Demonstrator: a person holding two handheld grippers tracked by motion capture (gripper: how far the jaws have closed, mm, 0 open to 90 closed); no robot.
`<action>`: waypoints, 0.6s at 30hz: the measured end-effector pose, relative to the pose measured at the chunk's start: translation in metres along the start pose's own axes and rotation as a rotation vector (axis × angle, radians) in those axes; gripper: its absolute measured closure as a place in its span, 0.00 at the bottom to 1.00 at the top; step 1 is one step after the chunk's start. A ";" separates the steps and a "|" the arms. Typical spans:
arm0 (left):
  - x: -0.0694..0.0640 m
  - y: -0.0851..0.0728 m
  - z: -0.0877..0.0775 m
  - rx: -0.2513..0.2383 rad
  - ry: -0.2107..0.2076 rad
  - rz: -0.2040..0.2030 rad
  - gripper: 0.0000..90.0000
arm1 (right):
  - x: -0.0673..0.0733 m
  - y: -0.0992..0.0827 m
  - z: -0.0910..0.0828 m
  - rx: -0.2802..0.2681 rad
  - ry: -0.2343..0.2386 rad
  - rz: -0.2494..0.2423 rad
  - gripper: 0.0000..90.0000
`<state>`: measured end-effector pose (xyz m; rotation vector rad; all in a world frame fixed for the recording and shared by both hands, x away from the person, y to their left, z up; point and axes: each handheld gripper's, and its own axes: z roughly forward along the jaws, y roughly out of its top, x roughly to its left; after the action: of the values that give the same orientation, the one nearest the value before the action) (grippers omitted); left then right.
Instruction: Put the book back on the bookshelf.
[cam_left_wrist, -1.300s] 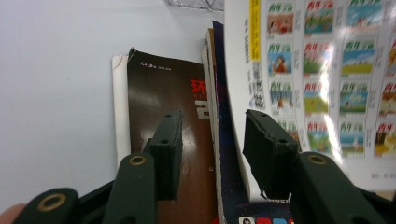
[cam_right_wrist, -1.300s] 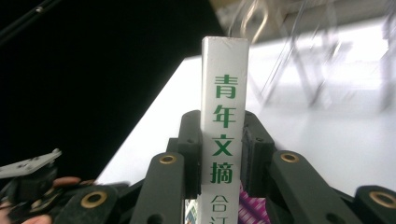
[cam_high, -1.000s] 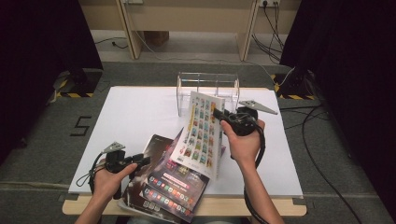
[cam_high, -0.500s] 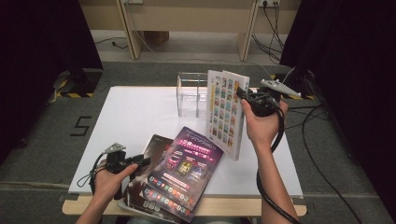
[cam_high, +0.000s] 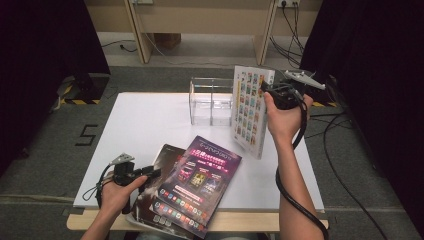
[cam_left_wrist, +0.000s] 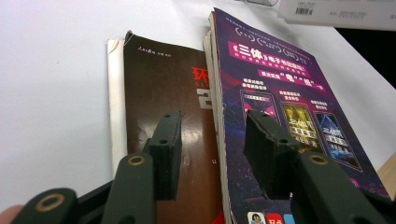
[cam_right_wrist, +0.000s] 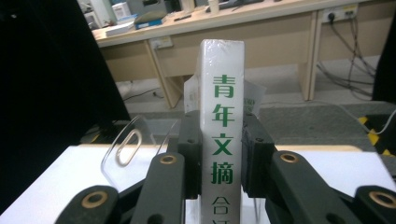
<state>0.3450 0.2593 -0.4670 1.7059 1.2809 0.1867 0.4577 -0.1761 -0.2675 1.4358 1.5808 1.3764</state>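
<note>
A thick white book (cam_high: 250, 107) with a grid of small pictures on its cover stands upright in the air over the table's right side. My right gripper (cam_high: 266, 90) is shut on its spine. In the right gripper view the jaws press both sides of the white book (cam_right_wrist: 223, 93), whose spine bears green characters. A purple magazine (cam_high: 200, 182) lies on a brown magazine (cam_high: 162, 160) at the table's front edge. My left gripper (cam_high: 154, 173) rests at their left side. Its jaws stand open just above the purple magazine (cam_left_wrist: 289, 107) and the brown magazine (cam_left_wrist: 163, 88), gripping nothing.
A clear plastic rack (cam_high: 210, 100) with upright dividers stands at the back of the white table (cam_high: 145, 120), just left of the held book. Wooden desks line the back, cables lie on the floor at right, and dark curtains hang on both sides.
My right gripper has carried the white book up and to the right, from leaning over the magazines to upright beside the clear rack. The left gripper has not moved.
</note>
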 end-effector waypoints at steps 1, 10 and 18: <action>0.000 0.000 0.000 -0.001 0.000 0.003 0.62 | 0.000 0.004 0.004 -0.002 -0.015 0.002 0.82; 0.000 0.000 0.000 0.003 -0.001 0.006 0.62 | 0.001 0.012 0.018 -0.004 -0.044 -0.001 0.83; 0.001 0.000 0.000 0.005 0.000 0.003 0.62 | 0.003 0.015 0.034 -0.018 -0.073 0.003 0.83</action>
<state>0.3454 0.2598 -0.4677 1.7121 1.2791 0.1857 0.4933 -0.1652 -0.2633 1.4623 1.5168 1.3215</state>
